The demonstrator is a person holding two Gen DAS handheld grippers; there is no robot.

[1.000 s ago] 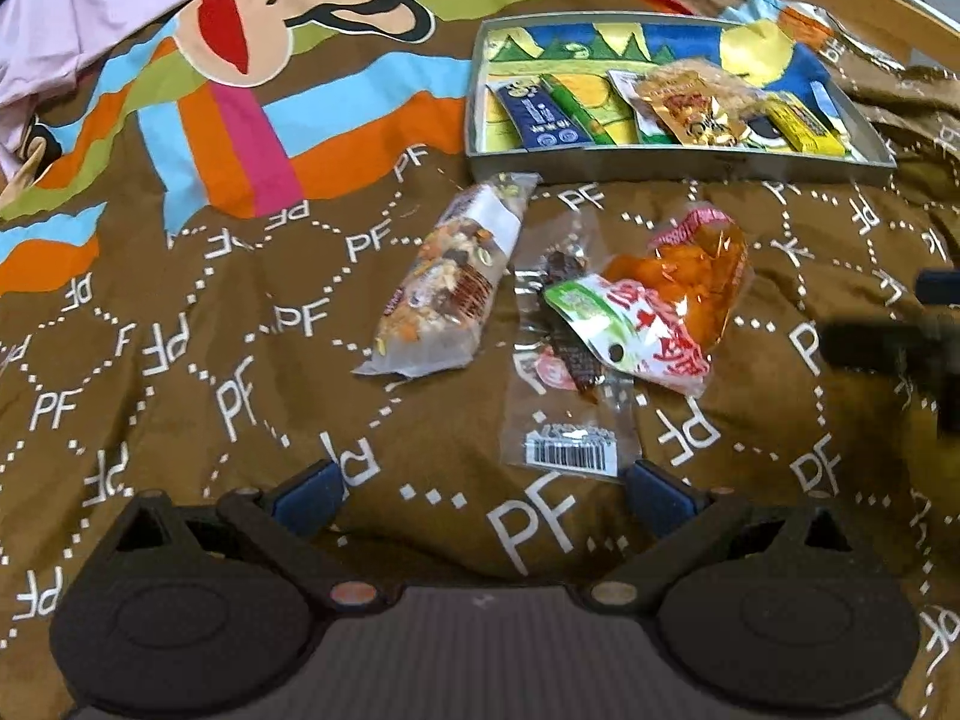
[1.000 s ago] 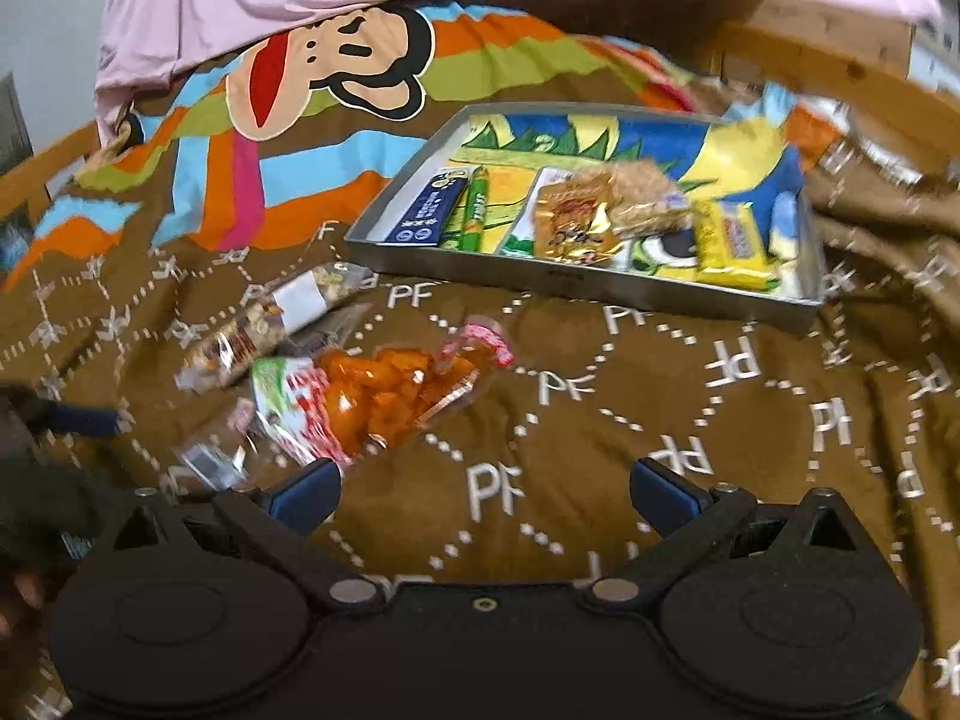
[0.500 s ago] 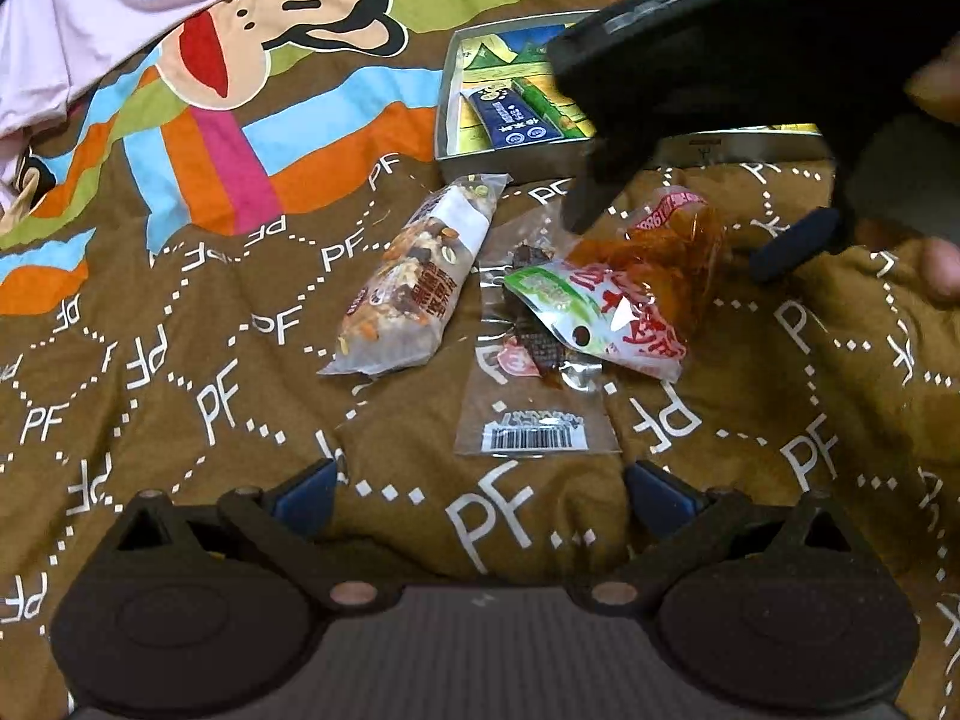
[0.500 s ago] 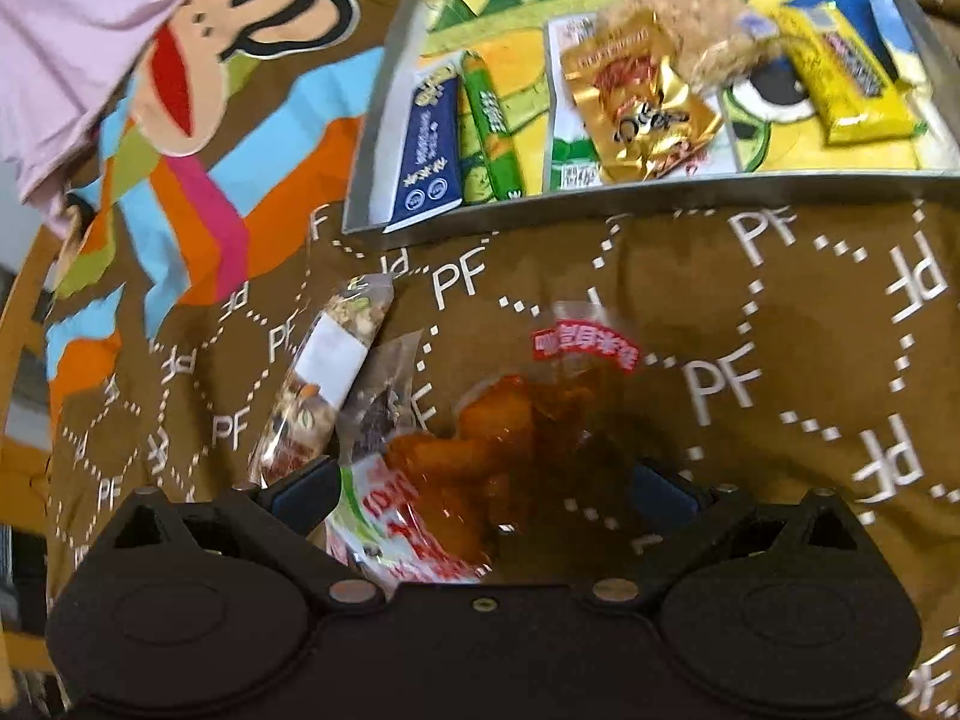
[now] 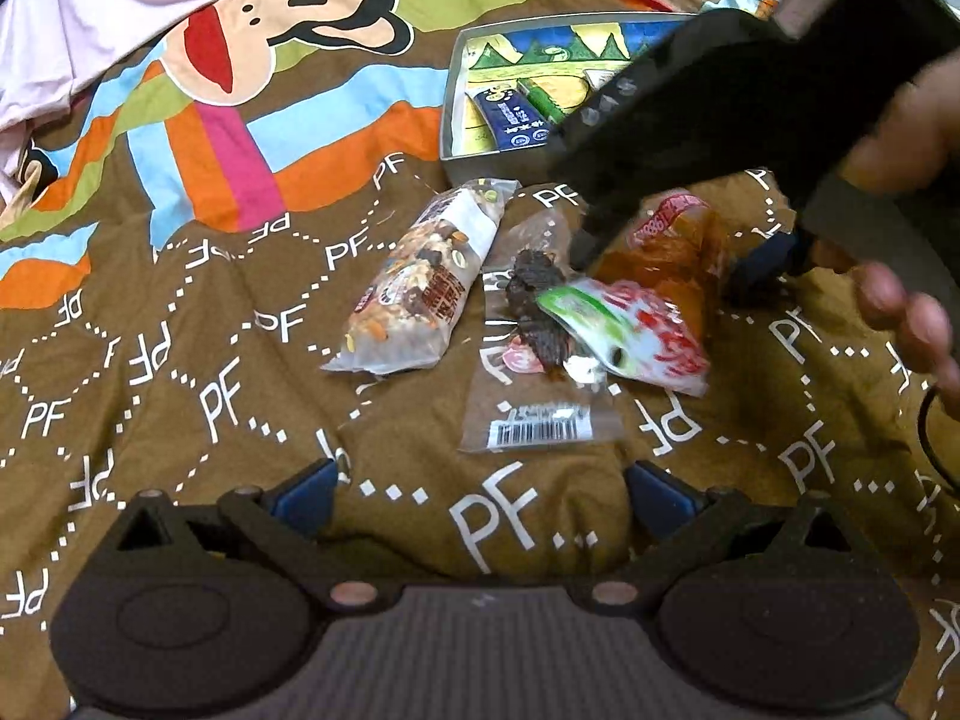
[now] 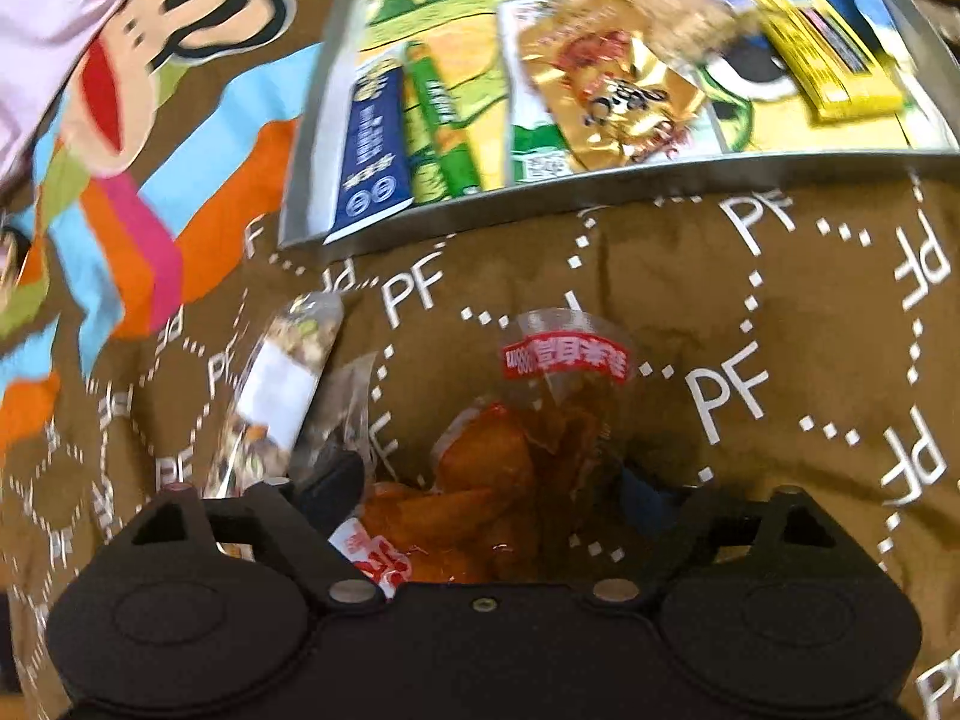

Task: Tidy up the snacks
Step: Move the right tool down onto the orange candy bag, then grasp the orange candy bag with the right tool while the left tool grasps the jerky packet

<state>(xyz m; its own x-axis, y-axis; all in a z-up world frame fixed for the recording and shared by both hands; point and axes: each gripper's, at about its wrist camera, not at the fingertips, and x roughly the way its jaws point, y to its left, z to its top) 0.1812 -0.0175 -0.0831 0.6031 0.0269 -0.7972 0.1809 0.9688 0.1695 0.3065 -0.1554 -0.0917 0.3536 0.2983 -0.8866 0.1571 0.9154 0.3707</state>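
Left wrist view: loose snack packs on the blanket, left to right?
Mixed nut pack → clear pack of dark dried pieces with a barcode → orange snack bag with the red label, with the right tongs closing around it.

The left hand-held gripper [image 5: 480, 492] is matt black plastic: two round discs at its near corners, angled struts running forward from them, copper-coloured rivets at the pivots, a ribbed grey panel between the discs, and blue pads [image 5: 303, 489] on the fingers. The right hand-held gripper [image 6: 489, 501] has the same black build, with silver rivets and a small brass screw at its centre. A bare hand [image 5: 900, 192] grips its dark handle, with a thin black cable behind it
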